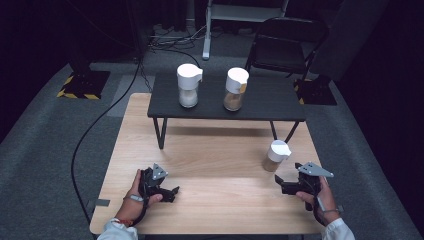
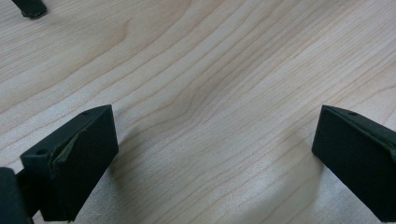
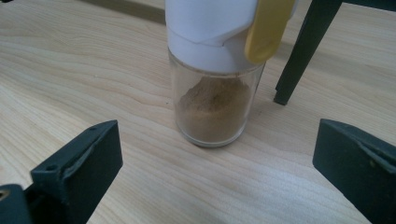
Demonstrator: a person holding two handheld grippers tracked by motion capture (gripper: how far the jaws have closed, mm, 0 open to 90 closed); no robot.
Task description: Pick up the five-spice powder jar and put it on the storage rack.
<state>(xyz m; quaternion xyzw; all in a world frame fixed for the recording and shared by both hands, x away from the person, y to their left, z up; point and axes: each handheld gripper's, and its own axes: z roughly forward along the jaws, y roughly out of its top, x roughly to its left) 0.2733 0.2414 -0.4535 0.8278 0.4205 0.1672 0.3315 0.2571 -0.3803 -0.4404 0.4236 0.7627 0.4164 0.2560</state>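
Note:
Three glass shaker jars with white lids are in the high view. One with white powder (image 1: 188,85) and one with brown powder (image 1: 235,89) stand on a small black shelf (image 1: 270,102). A third jar of brown powder (image 1: 275,156) stands on the wooden table (image 1: 215,165). My right gripper (image 1: 280,184) is open just in front of it; in the right gripper view the jar (image 3: 214,109), with a yellow flap (image 3: 267,30) on its lid, stands ahead of the wide-apart jaws (image 3: 217,163), untouched. My left gripper (image 1: 173,193) rests open over bare wood (image 2: 215,158).
The black shelf stands on thin legs at the table's far half; one leg (image 3: 299,56) is right of the near jar. A dark foot (image 2: 30,7) shows far off in the left gripper view. A folding chair (image 1: 285,45) and cables lie beyond the table.

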